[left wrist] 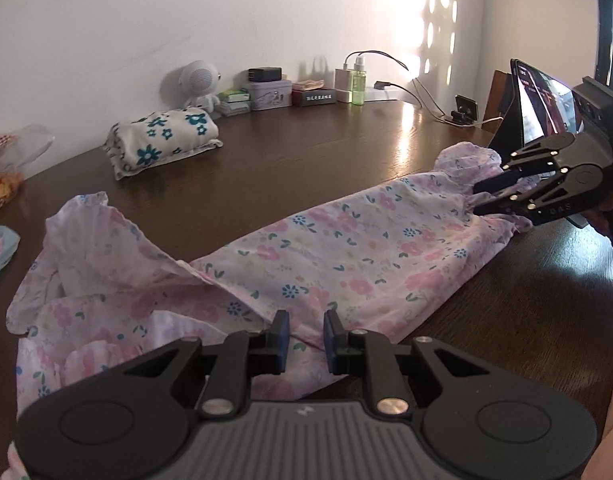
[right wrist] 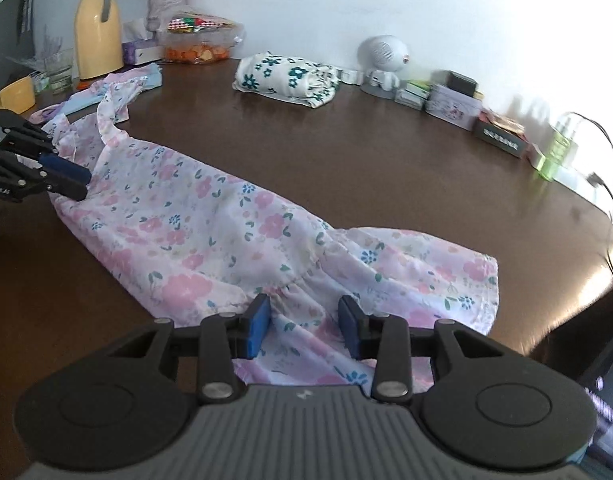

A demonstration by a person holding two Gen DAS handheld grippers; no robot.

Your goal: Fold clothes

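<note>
We see a pink floral garment point(left wrist: 346, 248) stretched lengthwise across the dark wooden worktop point(left wrist: 266, 160), one end bunched and ruffled, the other frilled. Our left gripper point(left wrist: 305, 340) sits over the bunched end with its blue pads a narrow gap apart; cloth lies beneath and between them, but we cannot tell whether they pinch it. Our right gripper point(right wrist: 305, 328) hangs over the opposite frilled end, jaws parted wider, fabric showing between them without being pressed. From the left wrist view, raised letters on the right gripper's body appear to read "DAS". A folded white cloth with teal flowers point(left wrist: 164, 136) rests near the wall, beside a white round speaker figure point(left wrist: 198, 84). A small dark box point(left wrist: 315, 97) carries white characters, too small to read. A tablet point(left wrist: 542, 100) stands at the far right, its screen lit.
</note>
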